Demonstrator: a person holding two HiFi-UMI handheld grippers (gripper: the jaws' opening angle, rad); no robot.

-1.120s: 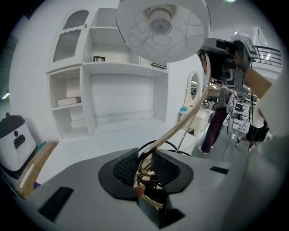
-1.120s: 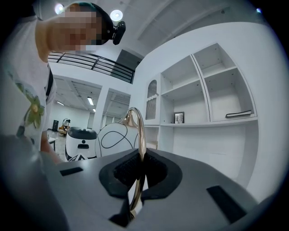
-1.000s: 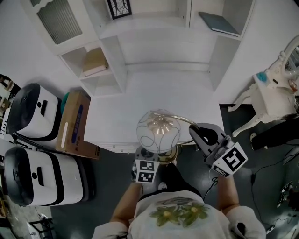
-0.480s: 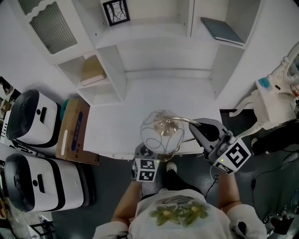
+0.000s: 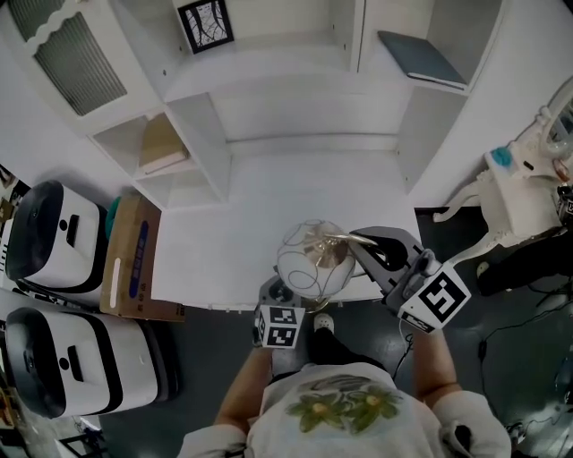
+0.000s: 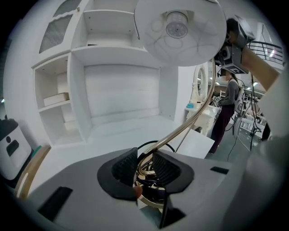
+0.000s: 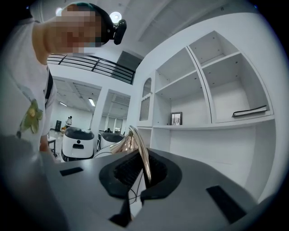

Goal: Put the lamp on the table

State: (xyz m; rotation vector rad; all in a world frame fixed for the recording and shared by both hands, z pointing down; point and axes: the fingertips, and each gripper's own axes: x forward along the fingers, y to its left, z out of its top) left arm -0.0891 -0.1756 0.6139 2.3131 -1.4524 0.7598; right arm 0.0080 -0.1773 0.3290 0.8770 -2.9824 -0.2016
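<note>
The left tool [image 6: 145,168] is clamped on the foot of the lamp [image 5: 312,259] and the right tool [image 7: 145,173] on its brass neck, at lower middle above the near edge of the bench [image 5: 269,197], so I would carry it further in, upright, before lowering.

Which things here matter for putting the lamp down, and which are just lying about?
Job in hand: lamp, gripped by left gripper and right gripper; white table.
Lying about: cardboard box, framed picture, grey book, white machines.
</note>
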